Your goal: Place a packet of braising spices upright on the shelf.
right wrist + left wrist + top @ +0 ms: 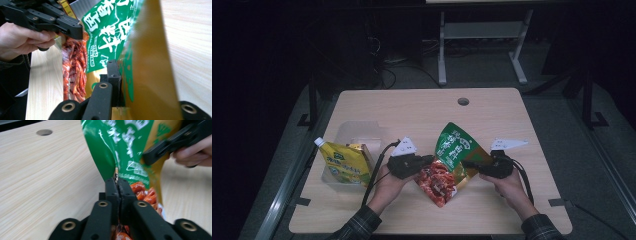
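With the left gripper (428,161) pinching one side edge of the glossy green-and-gold foil snack bag (451,160) and the right gripper (468,164) clamped on the opposite edge, just above the pale wooden bench (422,107), both should probably keep pinching firmly and move together.

Dim lab, bare wooden table (492,110), floor cables (387,70), metal stand legs (442,55)

In the right gripper view the snack bag (150,62) folds over and covers one jaw of the right gripper (117,75), so can't tell how tight it's closed. Bag's top runs off the frame. Yellow pouch (344,162) print is too small to read.
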The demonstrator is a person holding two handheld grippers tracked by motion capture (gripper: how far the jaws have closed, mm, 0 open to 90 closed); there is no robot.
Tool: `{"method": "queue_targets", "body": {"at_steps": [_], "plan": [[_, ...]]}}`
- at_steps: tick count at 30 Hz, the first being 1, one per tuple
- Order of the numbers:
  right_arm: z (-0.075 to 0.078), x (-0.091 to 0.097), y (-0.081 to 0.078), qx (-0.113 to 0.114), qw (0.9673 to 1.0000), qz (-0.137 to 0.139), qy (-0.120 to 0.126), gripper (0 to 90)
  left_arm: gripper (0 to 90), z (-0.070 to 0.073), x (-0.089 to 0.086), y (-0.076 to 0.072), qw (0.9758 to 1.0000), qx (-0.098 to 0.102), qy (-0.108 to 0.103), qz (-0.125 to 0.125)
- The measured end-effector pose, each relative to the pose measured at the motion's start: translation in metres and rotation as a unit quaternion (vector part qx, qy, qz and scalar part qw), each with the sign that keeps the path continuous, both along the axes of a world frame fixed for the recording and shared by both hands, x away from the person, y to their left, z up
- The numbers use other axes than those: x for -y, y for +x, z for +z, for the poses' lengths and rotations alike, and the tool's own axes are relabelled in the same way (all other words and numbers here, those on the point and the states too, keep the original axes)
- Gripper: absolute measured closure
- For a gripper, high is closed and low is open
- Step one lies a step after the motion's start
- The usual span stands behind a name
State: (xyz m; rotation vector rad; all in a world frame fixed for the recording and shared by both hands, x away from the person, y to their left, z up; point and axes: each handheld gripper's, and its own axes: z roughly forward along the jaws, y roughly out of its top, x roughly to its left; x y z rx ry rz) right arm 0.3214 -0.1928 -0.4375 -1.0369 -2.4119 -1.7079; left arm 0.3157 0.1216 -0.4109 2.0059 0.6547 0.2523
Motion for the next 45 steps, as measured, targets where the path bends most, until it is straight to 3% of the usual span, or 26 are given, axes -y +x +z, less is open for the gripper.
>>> {"method": "queue_targets", "body": {"at_steps": [4,5,6,9,14,19,23,26,33,36,41,42,45], "plan": [[0.009,0.002,0.000,0.002,0.9999,0.011,0.011,89.9,77.8,0.003,-0.010,0.001,0.9997,-0.011,-0.015,0.014],[0.014,0.003,-0.001,0.002,0.9997,0.015,0.018,90.0,68.7,0.006,-0.013,-0.001,0.9997,-0.012,-0.012,0.017],[0.017,0.003,-0.001,0.005,0.9996,0.018,0.020,90.0,65.5,0.006,-0.014,-0.002,0.9997,-0.016,-0.011,0.015],[0.025,0.003,0.000,0.015,0.9995,0.021,0.016,90.0,58.3,0.006,-0.014,-0.006,0.9997,-0.024,-0.008,0.005],[0.039,-0.003,0.005,0.028,0.9992,0.028,0.008,90.0,46.0,-0.001,-0.011,-0.023,0.9979,-0.056,0.016,-0.030],[0.053,-0.014,0.012,0.033,0.9988,0.036,0.005,90.0,35.6,-0.007,-0.015,-0.036,0.9962,-0.066,0.030,-0.049],[0.070,-0.038,0.025,0.043,0.9978,0.050,-0.012,90.0,29.6,-0.012,-0.026,-0.051,0.9951,-0.056,0.049,-0.065],[0.080,-0.054,0.035,0.048,0.9972,0.052,-0.021,90.0,26.4,-0.014,-0.030,-0.055,0.9956,-0.058,0.045,-0.059],[0.103,-0.090,0.060,0.047,0.9971,0.058,-0.011,90.0,20.5,-0.024,-0.042,-0.064,0.9945,-0.062,0.059,-0.060],[0.109,-0.101,0.066,0.052,0.9965,0.064,-0.012,90.0,20.2,-0.027,-0.041,-0.064,0.9943,-0.064,0.062,-0.060],[0.125,-0.132,0.079,0.062,0.9948,0.079,-0.016,90.0,19.9,-0.031,-0.032,-0.064,0.9931,-0.069,0.062,-0.072],[0.130,-0.145,0.084,0.066,0.9941,0.085,-0.017,90.0,19.9,-0.032,-0.031,-0.063,0.9928,-0.066,0.064,-0.076],[0.134,-0.159,0.090,0.068,0.9934,0.090,-0.018,90.0,19.9,-0.034,-0.028,-0.062,0.9920,-0.070,0.065,-0.082]]}}
